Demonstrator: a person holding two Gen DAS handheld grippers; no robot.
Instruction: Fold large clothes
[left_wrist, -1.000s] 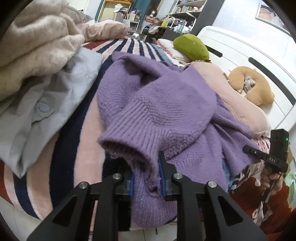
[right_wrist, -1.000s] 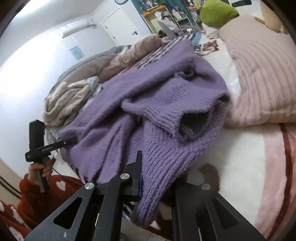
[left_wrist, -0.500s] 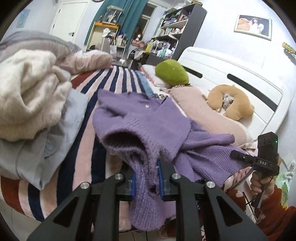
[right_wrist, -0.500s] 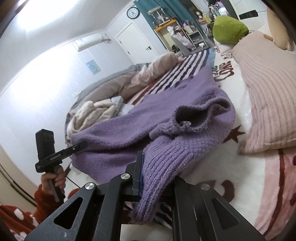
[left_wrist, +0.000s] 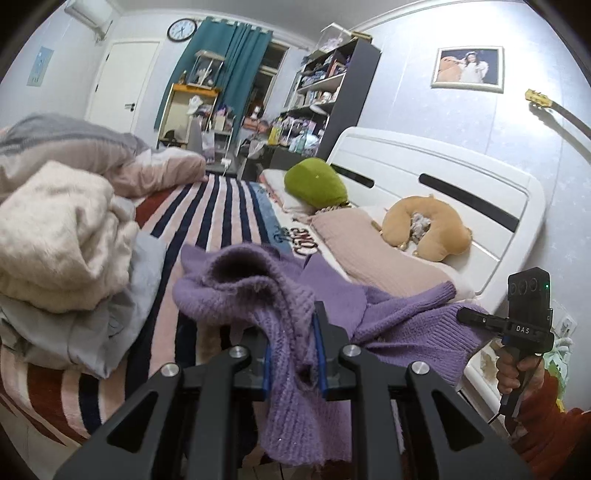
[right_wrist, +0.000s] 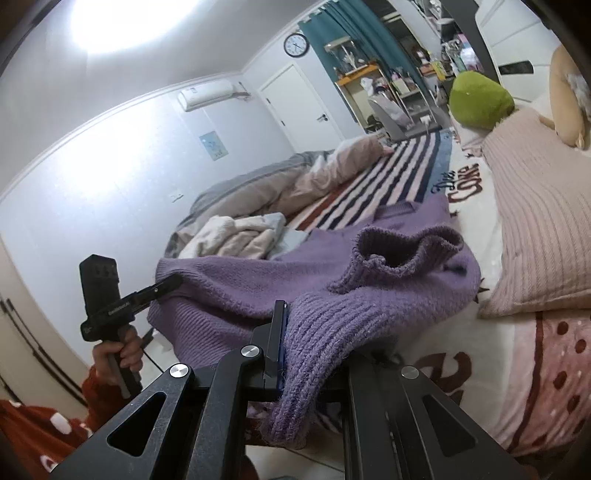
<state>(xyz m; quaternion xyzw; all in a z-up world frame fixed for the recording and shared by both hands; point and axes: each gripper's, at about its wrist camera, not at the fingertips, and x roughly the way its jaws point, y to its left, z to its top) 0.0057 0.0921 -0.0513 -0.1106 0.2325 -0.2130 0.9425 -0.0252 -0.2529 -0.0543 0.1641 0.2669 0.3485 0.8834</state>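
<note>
A purple knit sweater (left_wrist: 258, 291) lies bunched at the near edge of the bed, stretched between both grippers. My left gripper (left_wrist: 293, 354) is shut on one ribbed edge of it, and the knit hangs down past the fingers. My right gripper (right_wrist: 314, 343) is shut on another ribbed edge of the sweater (right_wrist: 332, 280). The right gripper also shows in the left wrist view (left_wrist: 469, 317) at the sweater's right end. The left gripper shows in the right wrist view (right_wrist: 173, 282) at its left end. Both hold the sweater lifted a little above the bed.
A heap of cream and grey clothes (left_wrist: 62, 251) lies left of the sweater on the striped blanket (left_wrist: 221, 206). A pink pillow (left_wrist: 373, 254), a green cushion (left_wrist: 317, 184) and a tan neck pillow (left_wrist: 428, 225) lie by the white headboard (left_wrist: 443, 181).
Both grippers have lifted and pulled back toward the bed's edge with the sweater. The sweater has slid toward me and now covers less of the blanket.
</note>
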